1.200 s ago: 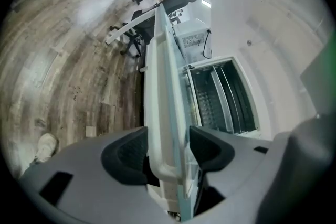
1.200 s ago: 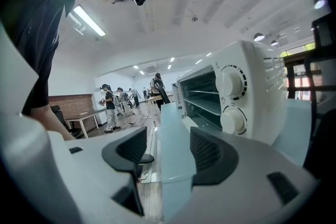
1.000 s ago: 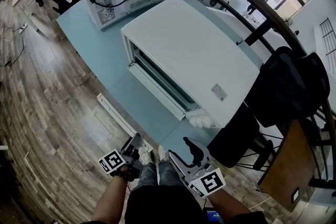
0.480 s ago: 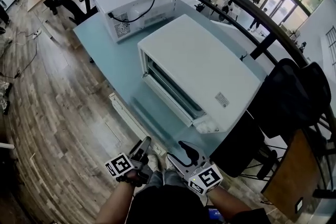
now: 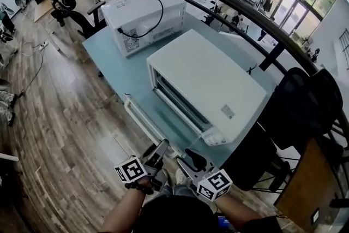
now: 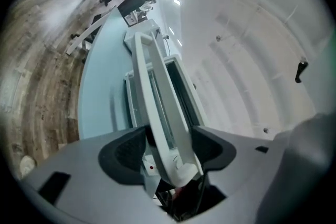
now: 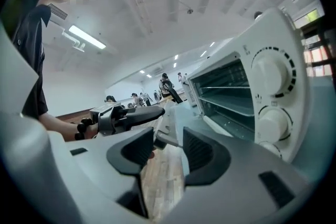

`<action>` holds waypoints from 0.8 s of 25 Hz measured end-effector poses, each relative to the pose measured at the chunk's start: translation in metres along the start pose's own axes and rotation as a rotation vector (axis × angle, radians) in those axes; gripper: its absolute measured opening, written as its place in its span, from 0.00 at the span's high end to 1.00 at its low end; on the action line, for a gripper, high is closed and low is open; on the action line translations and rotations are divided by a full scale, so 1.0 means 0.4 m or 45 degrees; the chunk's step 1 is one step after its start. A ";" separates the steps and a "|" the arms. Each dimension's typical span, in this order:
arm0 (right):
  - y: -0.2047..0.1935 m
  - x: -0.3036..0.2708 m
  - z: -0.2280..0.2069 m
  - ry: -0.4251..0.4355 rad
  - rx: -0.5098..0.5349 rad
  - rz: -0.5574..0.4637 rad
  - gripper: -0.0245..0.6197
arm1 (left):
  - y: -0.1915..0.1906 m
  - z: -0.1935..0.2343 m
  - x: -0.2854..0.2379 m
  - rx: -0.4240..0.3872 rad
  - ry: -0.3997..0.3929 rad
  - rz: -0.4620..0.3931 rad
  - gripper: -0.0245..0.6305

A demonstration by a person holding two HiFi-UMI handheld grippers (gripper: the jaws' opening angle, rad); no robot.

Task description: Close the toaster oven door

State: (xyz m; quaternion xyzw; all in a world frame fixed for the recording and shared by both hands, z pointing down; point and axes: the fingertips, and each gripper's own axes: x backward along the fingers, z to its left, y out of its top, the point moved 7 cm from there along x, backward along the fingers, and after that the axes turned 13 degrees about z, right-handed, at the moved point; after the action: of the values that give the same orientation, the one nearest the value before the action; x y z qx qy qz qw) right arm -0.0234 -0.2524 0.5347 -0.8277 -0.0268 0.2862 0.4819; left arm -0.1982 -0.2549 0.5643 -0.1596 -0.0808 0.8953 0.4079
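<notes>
Bench (image 5: 114,71), pale blue, fills the middle of the head view. Oven (image 5: 212,82), white, sits at bench centre with its front facing 7 o'clock. White box (image 5: 144,11), with a black cable (image 5: 158,13) over it, stands at the oven's 11 o'clock, apart from it.

Door (image 5: 163,116) is open, swung out from the oven front toward 7 o'clock, leaving cavity and racks exposed. Handle (image 5: 143,120), a white bar, runs along the door's outer edge.

Left gripper (image 5: 162,147) is at the 5 o'clock end of the handle. In the left gripper view the handle passes between its jaws. The jaws stand apart and have just been opening. A gap shows on one side of the bar, so it is not clamped.

Right gripper (image 5: 191,156) is at 3 o'clock of the left gripper, just beside it and clear of the door. Its jaws are apart and have just been closing, with nothing pressed between the pads.

Knobs (image 7: 270,68), two, sit at 3 o'clock of the cavity in the right gripper view.
</notes>
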 end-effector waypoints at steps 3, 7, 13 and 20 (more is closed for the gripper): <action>0.019 0.009 -0.011 -0.039 0.015 -0.020 0.68 | 0.012 -0.017 -0.006 -0.034 0.000 0.020 0.55; 0.045 0.025 -0.032 -0.081 -0.011 -0.069 0.68 | 0.027 -0.046 -0.028 -0.066 -0.078 0.033 0.62; 0.065 0.035 -0.043 -0.111 0.009 -0.076 0.67 | 0.045 -0.035 -0.035 -0.051 0.012 0.046 0.74; 0.100 0.055 -0.073 -0.196 -0.010 -0.125 0.67 | 0.059 -0.106 -0.111 0.144 -0.325 0.013 0.76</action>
State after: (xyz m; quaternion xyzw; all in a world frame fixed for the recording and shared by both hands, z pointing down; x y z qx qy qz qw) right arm 0.0003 -0.2897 0.5032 -0.8029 -0.1055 0.3248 0.4886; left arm -0.1725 -0.3034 0.5278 -0.0217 -0.0806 0.9135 0.3982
